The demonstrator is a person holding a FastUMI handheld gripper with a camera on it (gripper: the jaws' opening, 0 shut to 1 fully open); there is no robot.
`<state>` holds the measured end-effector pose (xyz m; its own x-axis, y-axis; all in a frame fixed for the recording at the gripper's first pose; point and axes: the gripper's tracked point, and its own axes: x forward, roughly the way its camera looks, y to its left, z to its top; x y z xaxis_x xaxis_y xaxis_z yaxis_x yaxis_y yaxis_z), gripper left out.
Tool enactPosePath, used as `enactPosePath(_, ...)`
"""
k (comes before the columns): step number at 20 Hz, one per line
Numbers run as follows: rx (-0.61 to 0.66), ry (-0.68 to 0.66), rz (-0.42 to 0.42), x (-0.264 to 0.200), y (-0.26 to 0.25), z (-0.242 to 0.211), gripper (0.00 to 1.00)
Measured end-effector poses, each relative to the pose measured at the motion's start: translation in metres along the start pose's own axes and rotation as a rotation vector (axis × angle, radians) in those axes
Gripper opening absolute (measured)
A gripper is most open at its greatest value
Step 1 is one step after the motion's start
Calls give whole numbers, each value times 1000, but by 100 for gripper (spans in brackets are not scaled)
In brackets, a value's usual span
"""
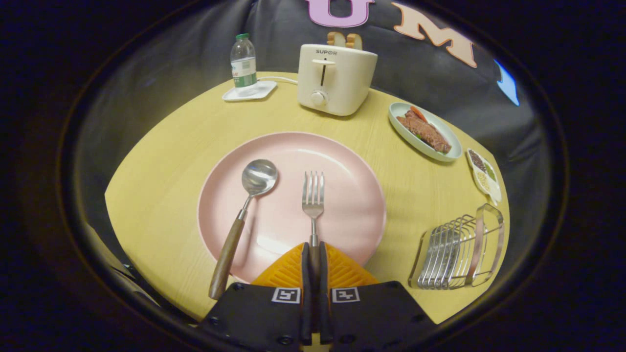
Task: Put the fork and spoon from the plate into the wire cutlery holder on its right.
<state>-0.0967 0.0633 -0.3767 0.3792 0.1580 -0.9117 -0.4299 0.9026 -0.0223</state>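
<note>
The pink plate (342,161) is round and shallow and lies flat on the desk just ahead of the gripper (314,254). The fork (313,195) lies on it with its tines pointing away; its dark handle runs back between the orange fingers (288,269), whose jaws are closed against it from both sides. The spoon (244,215) lies left of the fork, free of the fingers, bowl up and gleaming, its brown wooden handle slanting back over the plate's near rim onto the desk. The wire cutlery holder (459,252), a rack of silver wire loops, stands on the desk to the right of the plate, apart from it.
</note>
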Motion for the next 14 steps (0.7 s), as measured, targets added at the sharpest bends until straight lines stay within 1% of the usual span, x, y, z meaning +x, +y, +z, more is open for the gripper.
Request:
enactPosePath(7, 74, 15, 33, -39, -13, 9, 9)
enactPosePath(12, 122, 6, 52, -83, -40, 22, 10)
enactPosePath(14, 118, 5, 38, -99, -58, 24, 9)
